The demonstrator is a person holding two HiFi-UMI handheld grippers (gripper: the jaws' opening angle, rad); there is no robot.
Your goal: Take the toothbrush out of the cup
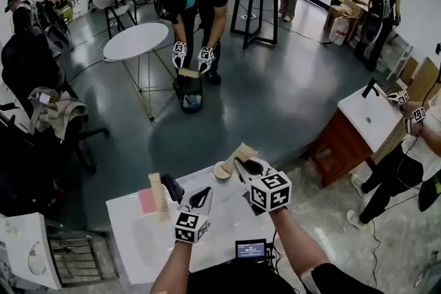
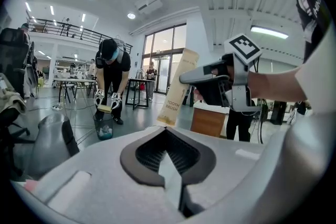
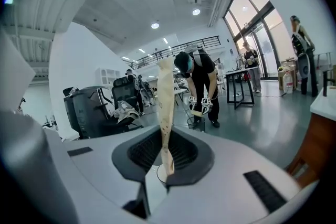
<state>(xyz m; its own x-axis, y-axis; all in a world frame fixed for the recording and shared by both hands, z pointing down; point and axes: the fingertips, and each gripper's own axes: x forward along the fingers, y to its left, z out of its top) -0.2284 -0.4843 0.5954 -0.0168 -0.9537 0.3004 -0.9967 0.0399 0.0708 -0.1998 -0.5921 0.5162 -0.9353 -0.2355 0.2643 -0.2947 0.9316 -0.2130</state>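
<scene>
Two tools work over the white desk in the head view. The right tool is clamped on the toothbrush, which is still in its tan card sleeve. The sleeve slants up just above and beside the white cup, and its lower end looks clear of the rim. The left tool hangs nearer the person than the cup, carrying nothing. A tan block lies well to the left of the cup.

From the left gripper view, the left tool's jaws are drawn together with nothing between them. The cup is hidden behind that tool's body. The sleeve hangs free in the air from the right tool, held above its middle.

The right gripper view shows the pads pressed on the flat faces of the sleeve. The cup's rim shows as a small pale ring below the sleeve's lower end.

I judge the pack to be very light. It is fairly stiff along its length, but thin and already slightly twisted, so a hard squeeze could crease it. The smooth card may also slip or swing in the grip. The flat faces, near the middle, are the best place to hold it. An edge or the tip would let it pivot.
</scene>
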